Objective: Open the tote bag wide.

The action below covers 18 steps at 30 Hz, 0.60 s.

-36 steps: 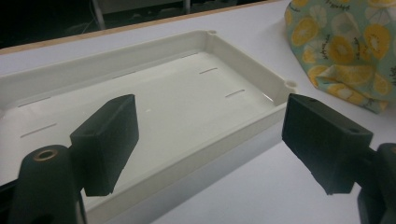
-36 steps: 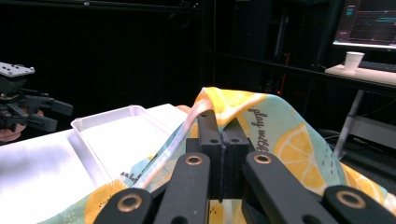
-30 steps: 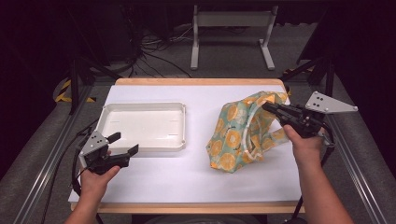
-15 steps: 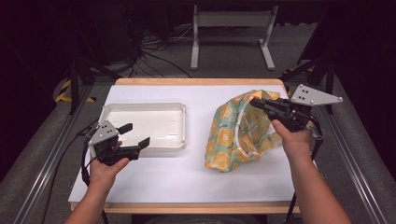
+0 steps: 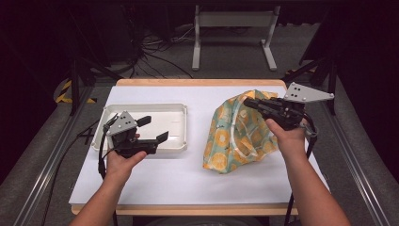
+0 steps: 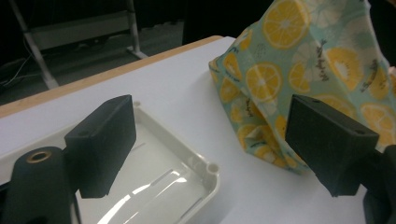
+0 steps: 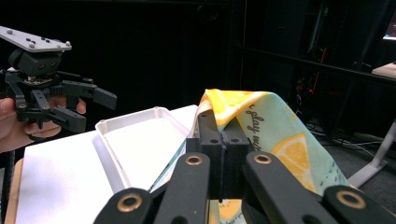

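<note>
R tool [image 5: 248, 102] clamps lemon bag [image 5: 235, 136]; L tool [image 5: 153, 128] wide, empty, over tray [image 5: 176, 109].

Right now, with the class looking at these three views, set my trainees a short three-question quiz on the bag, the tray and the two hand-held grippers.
1. True or false: the right hand-held gripper is shut on the bag.
2. The left hand-held gripper hangs over: A) the tray, B) the bag, C) the floor.
3. Fill in: the bag's print shows slices of ____.

Key:
1. True; its jaws pinch the fabric at the bag's top edge and hold it up.
2. A; its jaws stand open with nothing between them.
3. Orange or lemon, on pale green cloth.
</note>
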{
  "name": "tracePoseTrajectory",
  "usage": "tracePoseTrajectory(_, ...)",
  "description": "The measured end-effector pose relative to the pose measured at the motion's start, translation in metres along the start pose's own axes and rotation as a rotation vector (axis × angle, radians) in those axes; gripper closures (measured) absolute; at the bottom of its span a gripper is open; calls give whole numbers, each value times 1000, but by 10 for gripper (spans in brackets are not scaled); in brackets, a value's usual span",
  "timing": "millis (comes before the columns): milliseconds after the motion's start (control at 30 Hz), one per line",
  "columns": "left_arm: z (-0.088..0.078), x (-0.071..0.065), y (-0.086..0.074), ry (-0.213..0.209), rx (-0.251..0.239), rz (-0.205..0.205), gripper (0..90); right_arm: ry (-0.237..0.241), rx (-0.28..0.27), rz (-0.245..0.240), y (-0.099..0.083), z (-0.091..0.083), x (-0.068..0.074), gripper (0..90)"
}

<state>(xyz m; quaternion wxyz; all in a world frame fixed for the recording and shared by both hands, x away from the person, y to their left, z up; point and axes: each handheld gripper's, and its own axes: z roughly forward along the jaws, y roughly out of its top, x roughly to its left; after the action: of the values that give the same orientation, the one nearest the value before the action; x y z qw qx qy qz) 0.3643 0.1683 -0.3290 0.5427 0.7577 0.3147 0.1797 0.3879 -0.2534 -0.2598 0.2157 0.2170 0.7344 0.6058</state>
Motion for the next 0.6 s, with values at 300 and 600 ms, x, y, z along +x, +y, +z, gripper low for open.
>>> tracePoseTrajectory(300,20,-16,23,-66,-9,33,171,15,3,0,0,8,1,900)
tracePoseTrajectory(600,54,-44,50,-152,-10,65,159,27,11,-2,1,13,0,900)
